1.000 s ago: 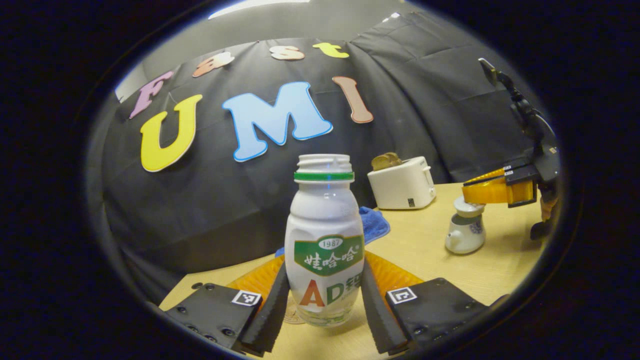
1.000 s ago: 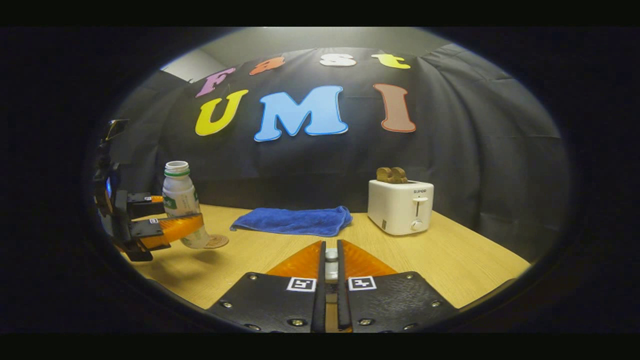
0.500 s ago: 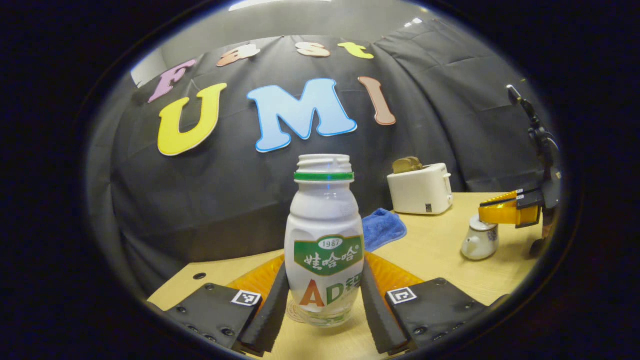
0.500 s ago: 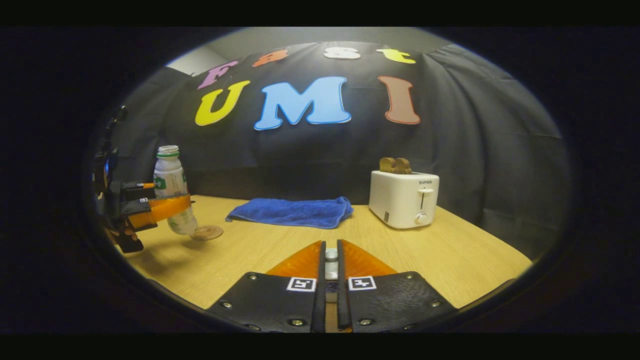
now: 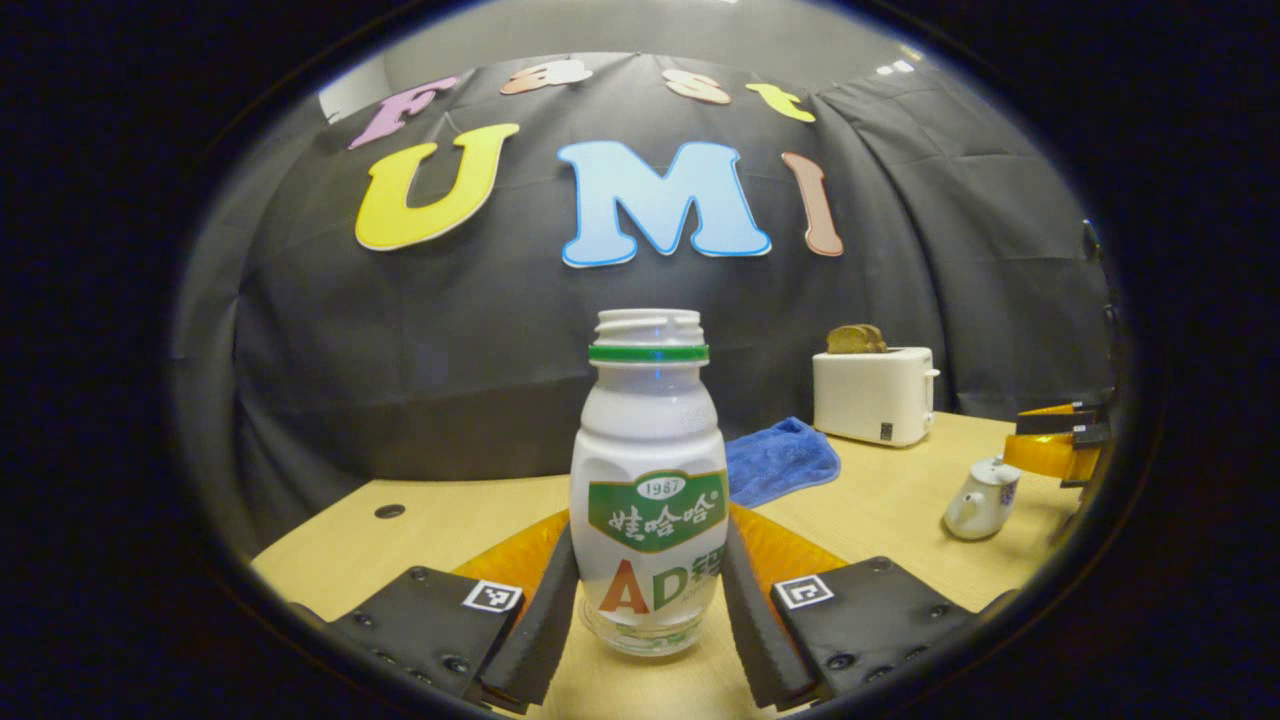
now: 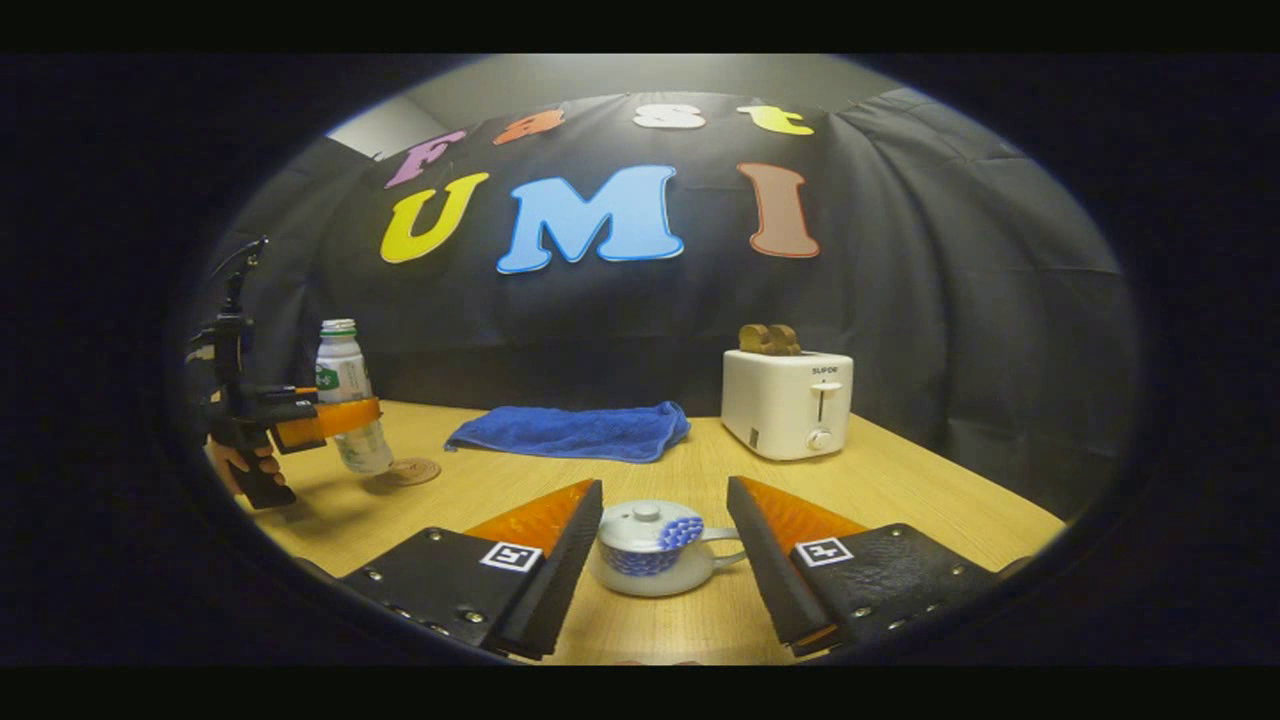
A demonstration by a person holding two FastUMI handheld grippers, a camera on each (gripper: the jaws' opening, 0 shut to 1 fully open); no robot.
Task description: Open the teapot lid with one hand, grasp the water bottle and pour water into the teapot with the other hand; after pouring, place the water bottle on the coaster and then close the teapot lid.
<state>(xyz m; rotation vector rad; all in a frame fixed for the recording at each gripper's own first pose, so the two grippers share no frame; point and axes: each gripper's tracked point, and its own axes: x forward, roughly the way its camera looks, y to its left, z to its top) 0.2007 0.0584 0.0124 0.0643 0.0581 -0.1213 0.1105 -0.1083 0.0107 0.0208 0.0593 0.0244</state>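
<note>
Pale wood counter (image 6: 930, 500) carries a white toaster (image 6: 787, 404) and blue cloth (image 6: 570, 432) along its back edge. Left tongs (image 5: 648, 610) pinch the uncapped water bottle (image 5: 648, 490) near the left edge, beside the coaster (image 6: 412, 470). Right tongs (image 6: 662, 560) stand spread around the lidded teapot (image 6: 655, 547) near the front edge.

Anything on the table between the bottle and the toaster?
Yes: in the right gripper view, a blue cloth lies on the table between the water bottle and the toaster.
</note>
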